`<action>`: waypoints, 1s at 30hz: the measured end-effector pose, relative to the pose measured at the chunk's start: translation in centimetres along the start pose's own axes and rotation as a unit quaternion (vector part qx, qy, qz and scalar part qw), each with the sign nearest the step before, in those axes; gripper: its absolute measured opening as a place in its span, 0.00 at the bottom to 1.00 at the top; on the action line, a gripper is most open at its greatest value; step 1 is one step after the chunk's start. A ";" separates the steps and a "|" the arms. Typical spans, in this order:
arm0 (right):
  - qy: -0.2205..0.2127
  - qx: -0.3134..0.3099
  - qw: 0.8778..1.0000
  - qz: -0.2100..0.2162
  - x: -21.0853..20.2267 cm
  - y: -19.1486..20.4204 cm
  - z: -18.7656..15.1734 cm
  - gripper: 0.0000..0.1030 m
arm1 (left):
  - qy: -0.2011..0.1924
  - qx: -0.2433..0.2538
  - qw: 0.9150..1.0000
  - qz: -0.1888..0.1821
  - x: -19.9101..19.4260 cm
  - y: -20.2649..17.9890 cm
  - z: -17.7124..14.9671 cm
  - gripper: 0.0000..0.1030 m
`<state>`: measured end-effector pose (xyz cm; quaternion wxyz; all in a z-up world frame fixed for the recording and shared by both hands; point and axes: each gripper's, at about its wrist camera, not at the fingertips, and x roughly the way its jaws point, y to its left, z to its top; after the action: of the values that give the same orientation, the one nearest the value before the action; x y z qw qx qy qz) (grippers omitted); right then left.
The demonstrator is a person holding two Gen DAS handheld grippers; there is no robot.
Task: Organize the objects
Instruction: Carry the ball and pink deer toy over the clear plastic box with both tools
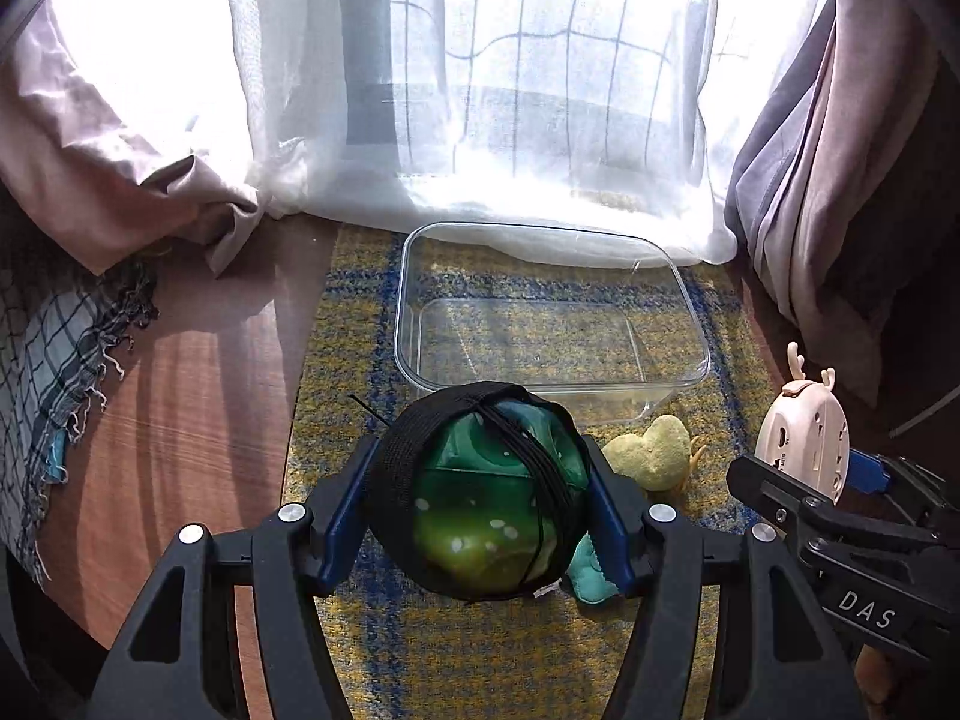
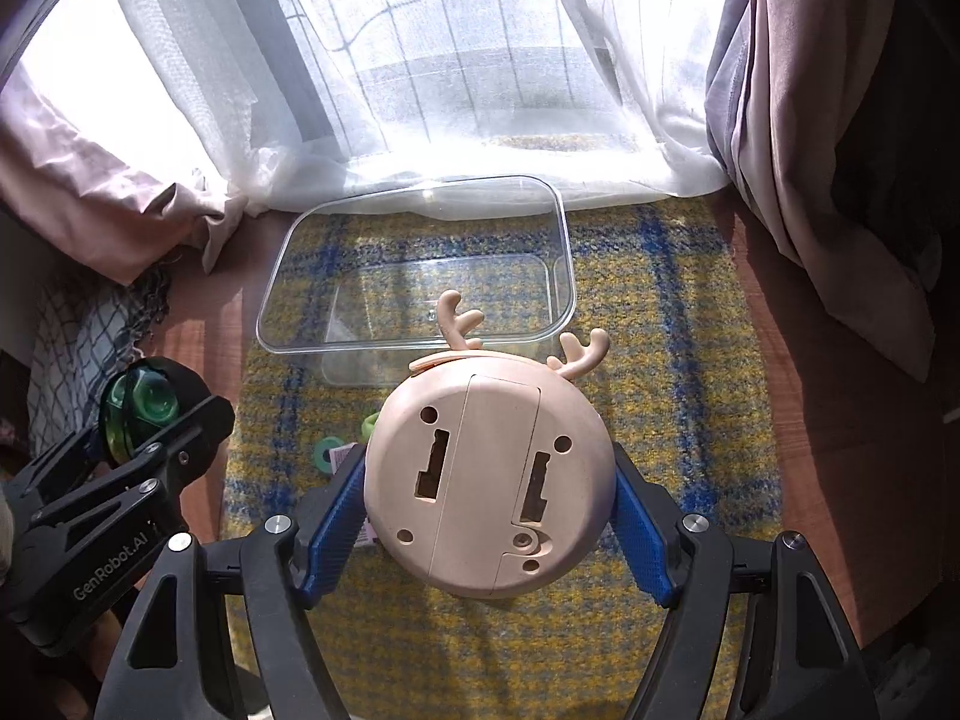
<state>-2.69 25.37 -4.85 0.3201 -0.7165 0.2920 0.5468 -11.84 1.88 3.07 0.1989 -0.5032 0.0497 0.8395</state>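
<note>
Sunlit sheer curtain point(image 1: 480, 90) behind; yellow-blue plaid mat point(image 2: 660, 360) on wooden table point(image 1: 198, 408); clear container point(image 1: 696, 336) empty; left gripper point(image 1: 480, 510) jaws clamp green ball point(image 1: 480, 510); right gripper point(image 2: 489, 492) jaws clamp pink antlered clock point(image 2: 489, 480), both above the mat near the container

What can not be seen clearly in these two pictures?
- Front face of the pink antlered device: right wrist view shows only its back.
- Teal fabric piece: left wrist view, mostly hidden behind the green ball in the left gripper.
- Small green things on the rug: right wrist view, partly hidden by the right gripper.
- Outdoors: whited out by glare through the curtain.
</note>
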 end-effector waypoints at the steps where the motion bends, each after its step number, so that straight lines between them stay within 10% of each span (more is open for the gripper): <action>1: 0.000 0.002 1.000 0.002 0.1 0.0 0.3 0.72 | -0.001 0.000 1.000 -0.003 0.1 0.0 0.4 0.61; 30: 0.051 0.065 0.997 -0.012 7.6 -1.5 8.7 0.72 | 0.084 0.045 0.995 -0.024 10.2 -1.0 7.9 0.61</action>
<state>-4.97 32.59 -13.74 0.3566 -0.7246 0.3343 0.4857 -22.14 7.96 -1.77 0.2367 -0.5633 0.0919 0.7863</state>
